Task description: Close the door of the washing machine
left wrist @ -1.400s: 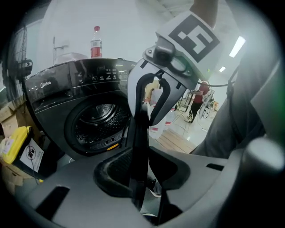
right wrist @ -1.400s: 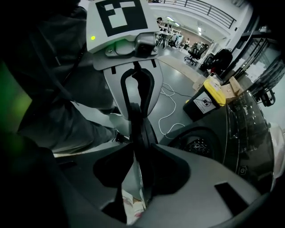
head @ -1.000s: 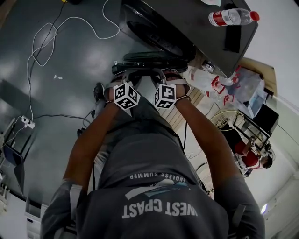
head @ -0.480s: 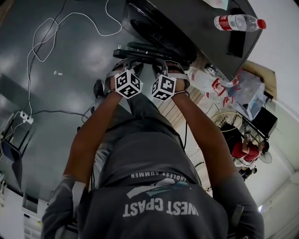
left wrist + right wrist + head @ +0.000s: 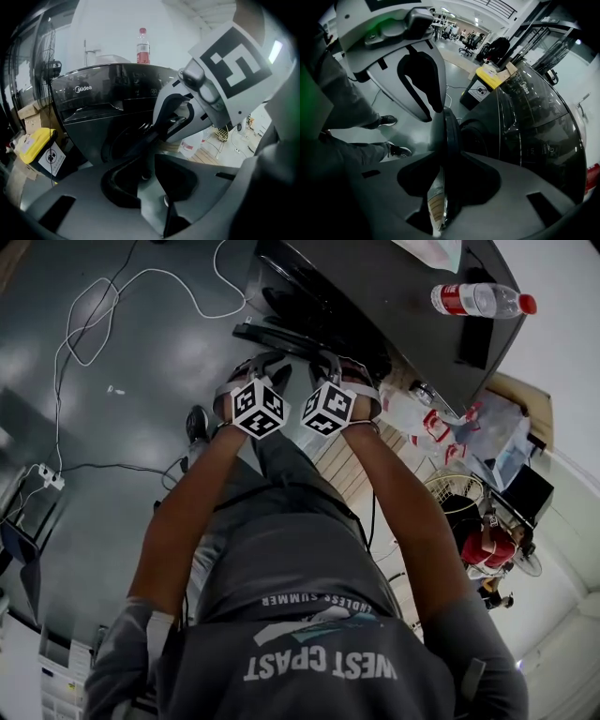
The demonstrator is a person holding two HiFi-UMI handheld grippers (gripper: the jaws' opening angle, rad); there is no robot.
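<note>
I'm holding the right tongs pinched down on the rim of the door, which is passing edge-on between the jaws. The left tongs are, as far as I'm judging it, closed to a narrow gap on that same rim, just beside the right pair. The door is standing out from the front of the washing machine, not yet latched, with the dark drum opening just behind it.

Here is what I'm worrying about. Both pairs are gripping a thin, smooth edge, so a push at an angle is risking a slip off the rim, leaving the door swinging free or slamming. If I'm keeping the jaws clamped all the way in, the tips are likely getting trapped between door and front panel, stopping the latch from catching. Uneven pressure from the two hands is also risking a twist at the hinge.

Farther out, a bottle is standing on top of the machine, and a hard slam is liable to topple it. The cable is lying on the floor to the left, well apart from the door.
</note>
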